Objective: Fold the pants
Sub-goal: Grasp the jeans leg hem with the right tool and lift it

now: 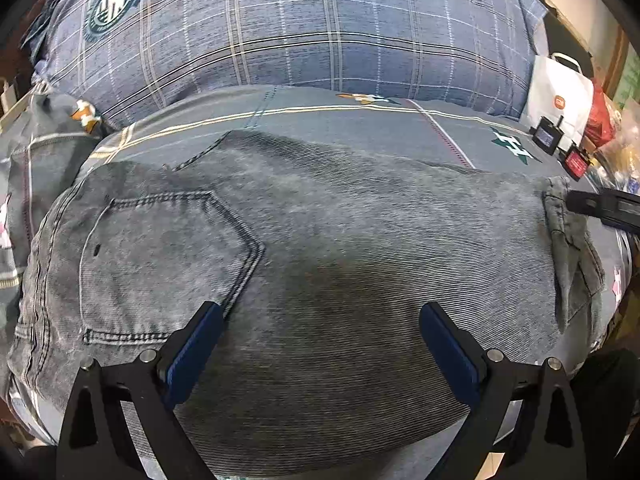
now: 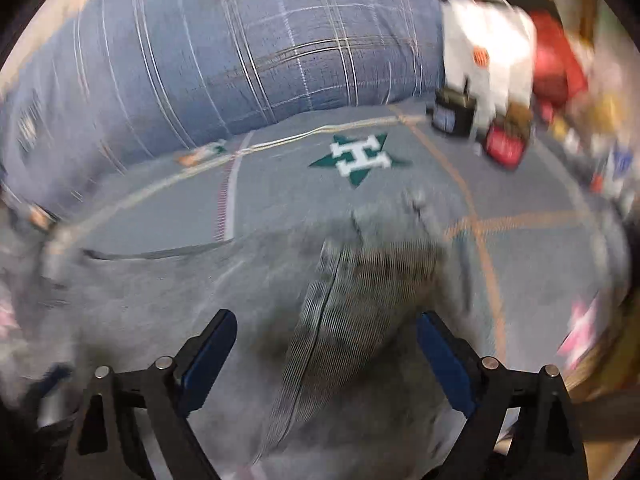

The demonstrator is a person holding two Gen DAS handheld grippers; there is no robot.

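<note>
the bed sheet (image 1: 360, 128), grey with pale lines and green star emblems, fills the lower scene and serves as the landmark here. behind the sheet rises a big blue plaid duvet (image 1: 300, 28), bulging along its far edge. on the sheet, at its near side, lie the grey denim pants (image 1: 320, 264), folded into a broad flat block, with a stitched back pocket (image 1: 160, 264) showing on the left part and a rough hem or waistband edge at the right end.

at the sheet's far right corner stands a white paper bag (image 1: 560, 92), with a red bag (image 1: 602, 120) just beside it and two small black devices (image 1: 546, 136) on the sheet in front.

the left gripper (image 1: 320, 344) hovers low over the pants, its blue-padded fingers spread wide apart with nothing between them. the right gripper (image 2: 326, 356) sits above the right end of the pants (image 2: 352, 300), its jaws likewise spread apart and gripping nothing; that view is blurred, so whether the pads touch the cloth cannot be told.
</note>
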